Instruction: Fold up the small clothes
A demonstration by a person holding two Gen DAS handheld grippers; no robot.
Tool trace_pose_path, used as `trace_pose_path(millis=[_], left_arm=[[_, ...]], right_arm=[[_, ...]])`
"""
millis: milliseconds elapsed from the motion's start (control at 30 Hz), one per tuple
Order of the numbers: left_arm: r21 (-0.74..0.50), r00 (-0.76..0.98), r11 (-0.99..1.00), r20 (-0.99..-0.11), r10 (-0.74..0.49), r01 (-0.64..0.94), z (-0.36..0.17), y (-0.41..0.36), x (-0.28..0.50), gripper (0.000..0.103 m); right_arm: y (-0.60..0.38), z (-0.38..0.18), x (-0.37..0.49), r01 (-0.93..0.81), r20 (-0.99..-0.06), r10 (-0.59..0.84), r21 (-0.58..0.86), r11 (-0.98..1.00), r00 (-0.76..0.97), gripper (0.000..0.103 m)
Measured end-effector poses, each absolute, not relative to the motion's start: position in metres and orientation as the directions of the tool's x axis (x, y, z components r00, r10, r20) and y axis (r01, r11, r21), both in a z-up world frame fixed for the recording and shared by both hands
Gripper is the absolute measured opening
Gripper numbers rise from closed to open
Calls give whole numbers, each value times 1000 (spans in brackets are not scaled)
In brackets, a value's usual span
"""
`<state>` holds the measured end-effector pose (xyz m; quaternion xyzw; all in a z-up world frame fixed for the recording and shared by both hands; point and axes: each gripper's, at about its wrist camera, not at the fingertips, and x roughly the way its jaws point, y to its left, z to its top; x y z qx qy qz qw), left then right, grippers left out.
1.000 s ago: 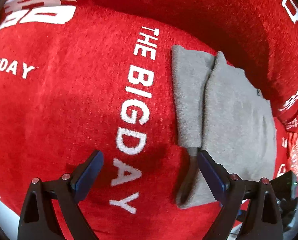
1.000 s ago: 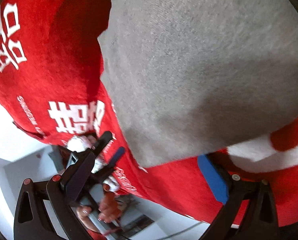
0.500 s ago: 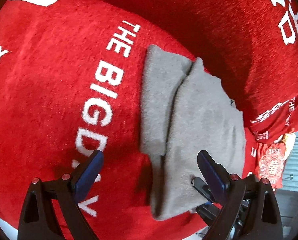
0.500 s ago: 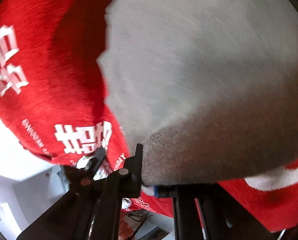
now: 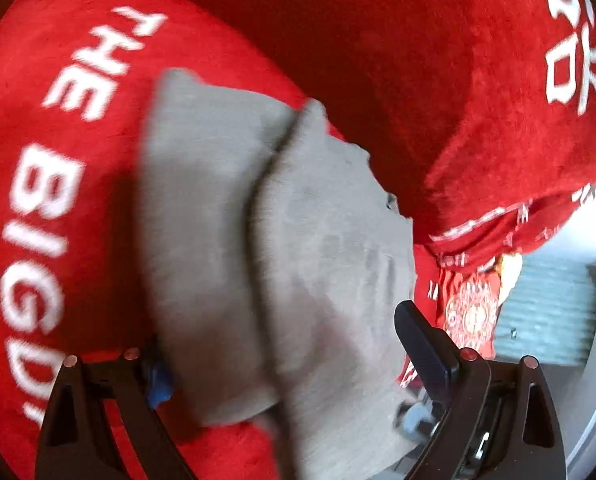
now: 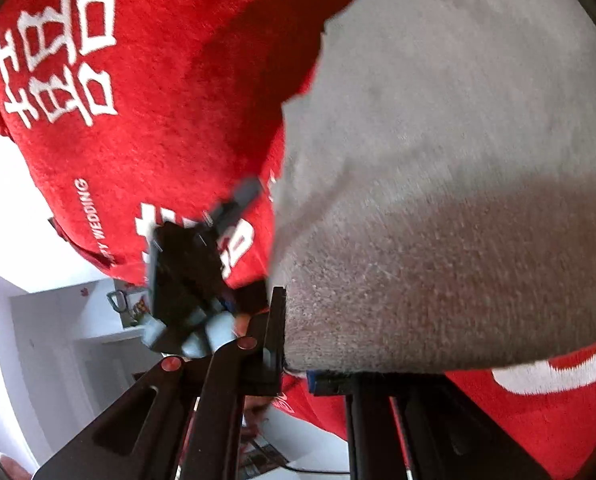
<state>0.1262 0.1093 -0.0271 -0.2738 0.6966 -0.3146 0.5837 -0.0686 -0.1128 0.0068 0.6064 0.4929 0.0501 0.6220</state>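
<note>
A small grey garment lies partly folded on a red blanket with white lettering. In the left wrist view my left gripper is open, its fingers either side of the garment's near end, the cloth between them. In the right wrist view my right gripper is shut on the near edge of the grey garment, which fills the upper right. The left gripper shows there too, blurred, beside the garment's left edge.
A red pillow with white characters lies behind the garment to the right. The blanket's edge drops off to white walls and room beyond. A red printed cloth hangs at the right.
My left gripper has moved right and forward, so the garment's near end now lies between its open fingers. My right gripper closed on the garment's edge and still holds it.
</note>
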Motion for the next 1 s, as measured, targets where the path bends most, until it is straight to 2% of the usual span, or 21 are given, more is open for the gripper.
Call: trace_pose_path(millis=[100, 200, 233, 267, 300, 333, 367, 433, 500, 533, 567, 600, 633, 800, 833, 867, 900, 967, 1000], left_arm=[[-744, -177, 665, -663, -727, 55, -22, 89, 126, 95], [-706, -172, 700, -706, -687, 107, -21, 75, 126, 93], [-686, -174, 717, -726, -665, 120, -23, 72, 125, 84], [-660, -176, 738, -750, -637, 141, -24, 69, 125, 77], [-640, -179, 751, -767, -616, 161, -26, 68, 123, 77], [-631, -182, 756, -776, -605, 176, -26, 67, 122, 77], [-622, -180, 758, -782, -596, 195, -26, 66, 120, 77], [-609, -176, 763, -793, -583, 218, -24, 64, 118, 77], [-587, -173, 774, -809, -561, 238, -24, 60, 116, 77], [-575, -171, 780, -818, -549, 247, -23, 58, 115, 77], [-569, -169, 782, -822, -543, 253, -23, 57, 115, 77], [-562, -166, 786, -827, -537, 256, -23, 56, 114, 77], [-555, -165, 790, -832, -530, 259, -23, 54, 114, 77], [-524, -153, 807, -852, -501, 272, -23, 49, 112, 77], [-503, -142, 817, -864, -483, 282, -22, 48, 111, 66], [-458, -125, 835, -888, -442, 304, -23, 43, 110, 44], [-410, -109, 851, -911, -397, 327, -23, 41, 109, 34], [-425, -107, 850, -904, -413, 311, -24, 46, 111, 17], [-446, -113, 846, -894, -433, 292, -24, 50, 113, 17]], right_arm=[[-106, -3, -79, 562, -582, 681, 773, 295, 444, 9], [-103, -11, -89, 596, -653, 691, 700, 394, 311, 13], [-103, -11, -90, 599, -668, 692, 682, 420, 275, 14], [-105, -11, -92, 598, -681, 693, 663, 450, 234, 20], [-108, -9, -94, 594, -695, 690, 648, 478, 203, 30], [-113, -4, -95, 584, -714, 677, 631, 511, 179, 58], [-119, 3, -95, 567, -732, 660, 621, 541, 172, 74], [-135, 22, -90, 509, -762, 618, 617, 600, 194, 73], [-152, 37, -82, 482, -798, 556, 592, 646, 233, 71], [-159, 42, -76, 480, -808, 533, 583, 656, 252, 61], [-169, 44, -70, 482, -817, 509, 573, 663, 271, 38], [-179, 44, -64, 492, -827, 487, 560, 666, 282, 24], [-185, 41, -59, 501, -834, 472, 550, 668, 286, 3], [-203, 14, -32, 481, -896, 382, 443, 756, 225, 3], [-204, 5, -29, 476, -898, 392, 438, 763, 198, 3], [-205, 0, -30, 475, -887, 408, 461, 750, 217, 2], [-206, 0, -35, 475, -881, 413, 472, 743, 229, 2], [-208, 1, -38, 469, -872, 429, 489, 735, 237, 2], [-211, 0, -40, 473, -863, 442, 503, 723, 243, 2]])
